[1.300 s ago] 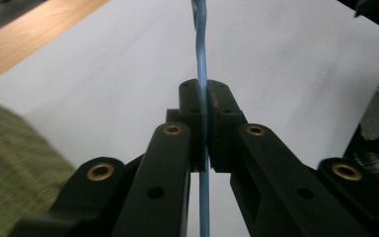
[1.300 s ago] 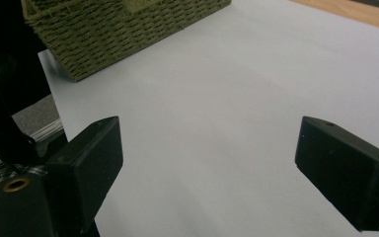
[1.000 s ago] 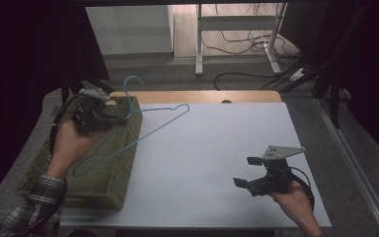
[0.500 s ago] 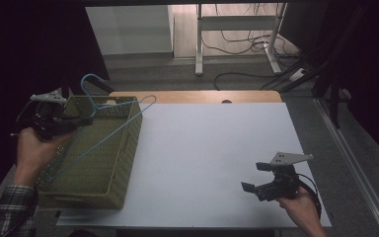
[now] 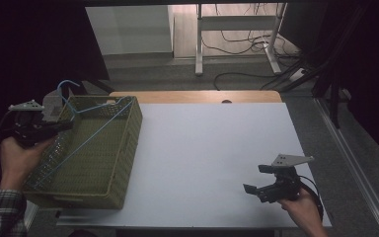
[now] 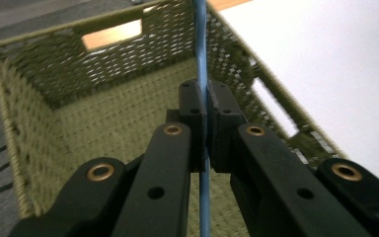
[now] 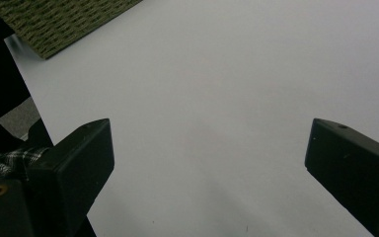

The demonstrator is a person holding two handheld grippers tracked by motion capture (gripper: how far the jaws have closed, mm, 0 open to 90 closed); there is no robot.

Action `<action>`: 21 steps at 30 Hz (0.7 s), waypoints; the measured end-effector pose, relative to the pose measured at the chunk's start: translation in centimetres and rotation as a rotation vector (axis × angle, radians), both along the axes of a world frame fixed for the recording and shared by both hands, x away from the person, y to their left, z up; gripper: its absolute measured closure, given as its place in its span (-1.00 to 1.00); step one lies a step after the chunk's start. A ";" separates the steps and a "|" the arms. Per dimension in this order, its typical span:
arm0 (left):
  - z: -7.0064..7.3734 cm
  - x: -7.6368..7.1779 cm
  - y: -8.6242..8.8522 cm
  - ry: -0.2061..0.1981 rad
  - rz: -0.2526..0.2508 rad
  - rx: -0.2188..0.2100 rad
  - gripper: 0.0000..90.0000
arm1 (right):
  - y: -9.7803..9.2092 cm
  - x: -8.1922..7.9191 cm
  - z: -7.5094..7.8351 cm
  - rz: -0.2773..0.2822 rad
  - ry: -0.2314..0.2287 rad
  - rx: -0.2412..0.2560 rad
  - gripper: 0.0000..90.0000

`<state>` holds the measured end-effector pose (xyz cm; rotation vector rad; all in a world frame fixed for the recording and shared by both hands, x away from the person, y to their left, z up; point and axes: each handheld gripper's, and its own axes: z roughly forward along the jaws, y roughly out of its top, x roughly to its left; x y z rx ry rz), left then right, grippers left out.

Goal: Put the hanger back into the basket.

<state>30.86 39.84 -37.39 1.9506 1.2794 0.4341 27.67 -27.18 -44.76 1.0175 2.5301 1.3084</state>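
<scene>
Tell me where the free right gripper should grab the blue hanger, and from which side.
Probably the long straight wire of the blue hanger crossing above the basket, reached from the table side: it lies bare and thin there, while the left gripper is shut on the hook end. The right gripper is open.

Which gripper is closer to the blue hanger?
Left. The left gripper is shut on the blue hanger over the green basket. The right gripper is open, far across the white table.

High view overhead facing forward-down, far; both gripper views close, low, sharing green basket [image 5: 103,163] and white table [image 5: 207,158]
</scene>
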 end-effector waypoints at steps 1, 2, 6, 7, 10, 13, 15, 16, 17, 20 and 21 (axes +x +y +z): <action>-0.3 0.0 0.1 -0.002 0.002 0.002 0.94 | 0.0 0.0 0.0 0.000 0.002 -0.003 -0.90; -0.7 0.1 0.2 0.002 0.005 -0.004 0.94 | 0.0 0.0 -0.1 0.001 0.003 -0.001 -0.90; -2.5 0.5 0.3 0.012 0.015 -0.014 0.94 | 0.1 0.0 -0.3 0.005 0.008 -0.008 -0.90; -3.0 0.7 0.3 0.017 0.015 -0.015 0.94 | 0.2 0.0 -0.3 0.007 0.009 -0.010 -0.90; -4.6 1.1 0.1 0.041 0.017 -0.017 0.94 | 0.3 0.0 -0.4 0.012 0.012 -0.018 -0.90; -5.9 1.5 -0.2 0.071 0.020 -0.009 0.94 | 0.4 0.0 -0.6 0.013 0.016 -0.024 -0.90; -6.6 1.7 -0.3 0.093 0.033 -0.009 0.94 | 0.4 0.0 -0.7 0.015 0.020 -0.029 -0.90; -6.9 1.8 -0.3 0.103 0.032 -0.019 0.94 | 0.4 0.0 -0.7 0.015 0.021 -0.030 -0.90; -7.3 1.9 -0.3 0.119 0.031 -0.018 0.94 | 0.4 0.0 -0.7 0.014 0.023 -0.031 -0.90; -8.2 2.1 -0.4 0.157 0.041 -0.001 0.92 | 0.5 0.0 -0.9 0.014 0.022 -0.036 -0.90; -8.4 2.1 -0.5 0.160 0.051 0.017 0.91 | 0.5 0.0 -0.9 0.013 0.023 -0.039 -0.90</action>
